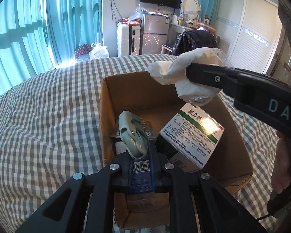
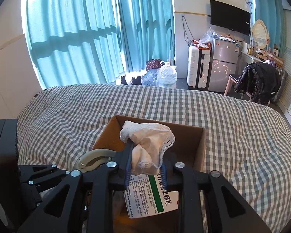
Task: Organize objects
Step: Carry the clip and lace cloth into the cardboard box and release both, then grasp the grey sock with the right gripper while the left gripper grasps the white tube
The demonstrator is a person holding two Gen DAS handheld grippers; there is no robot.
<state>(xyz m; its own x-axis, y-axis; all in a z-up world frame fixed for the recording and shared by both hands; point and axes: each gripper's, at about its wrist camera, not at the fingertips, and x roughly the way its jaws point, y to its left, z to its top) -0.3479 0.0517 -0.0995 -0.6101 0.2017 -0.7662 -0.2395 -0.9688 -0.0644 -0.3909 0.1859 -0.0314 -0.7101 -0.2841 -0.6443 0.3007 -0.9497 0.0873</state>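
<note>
My right gripper (image 2: 145,163) clenches a white cloth (image 2: 147,145) above the cardboard box (image 1: 106,104), my left gripper (image 1: 139,155) a grey clip (image 1: 132,134).

Daylight came through the teal curtains (image 2: 77,35), which glowed brightly and carried dark bands of shadow from the window frame, while the room's right side lay dimmer. A patch of glare washed out part of the print on the medicine box (image 1: 192,136), speckled reflections glittered on the small fridge (image 1: 155,33), and the floor under the curtains was blown out to white. Both fisheye views bent the bed (image 2: 232,136) and walls strongly, with black vignetting in the corners and slight softness on the nearest black parts.
</note>
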